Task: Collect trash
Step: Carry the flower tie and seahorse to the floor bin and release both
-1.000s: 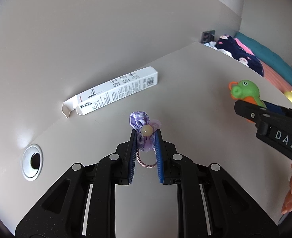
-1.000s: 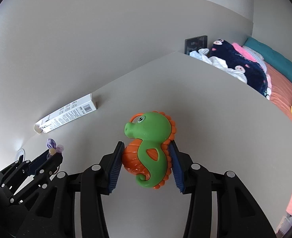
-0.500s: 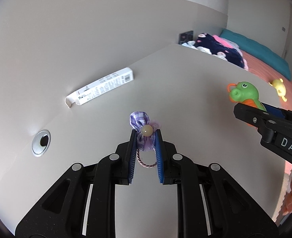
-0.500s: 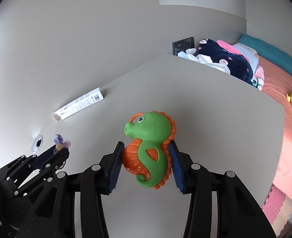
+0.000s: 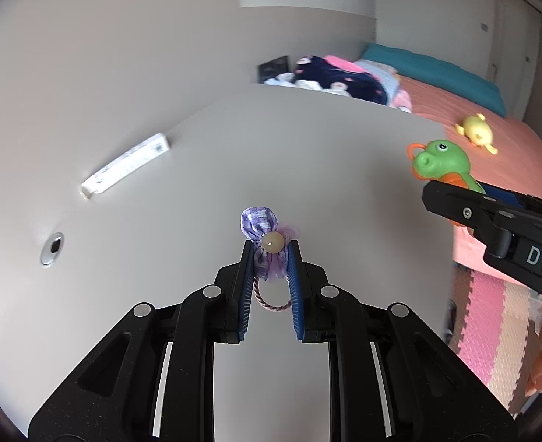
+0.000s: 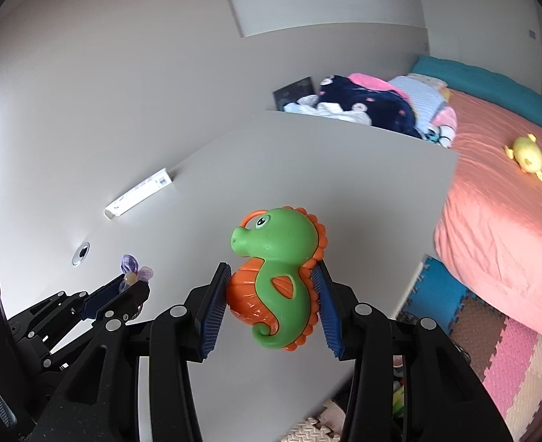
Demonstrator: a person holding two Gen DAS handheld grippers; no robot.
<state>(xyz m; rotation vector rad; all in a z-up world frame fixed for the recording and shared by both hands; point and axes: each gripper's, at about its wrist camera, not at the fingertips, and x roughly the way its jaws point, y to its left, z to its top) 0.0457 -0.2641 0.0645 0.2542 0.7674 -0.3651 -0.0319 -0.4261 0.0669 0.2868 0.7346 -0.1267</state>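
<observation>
Left wrist view shows the left hand-held gripper point(image 5: 270, 258) pinching one purple hair tie point(image 5: 261, 228) above the white desk point(image 5: 344, 184), where one long white box point(image 5: 125, 165) lies by the wall near one round grommet point(image 5: 52, 248). Right wrist view has the right hand-held gripper point(image 6: 271, 294) clamped on one green-and-orange seahorse toy point(image 6: 282, 272); one yellow toy point(image 6: 527, 156) lies on the pink bed point(image 6: 492, 202) beyond the desk's edge.

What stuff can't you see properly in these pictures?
- White box: its print is too small to read in either view.
- Right gripper: the left wrist view's edge cuts its lettering to "DAS".
- Seahorse toy: its far side is hidden.
- Hair tie: the left gripper covers its middle.
</observation>
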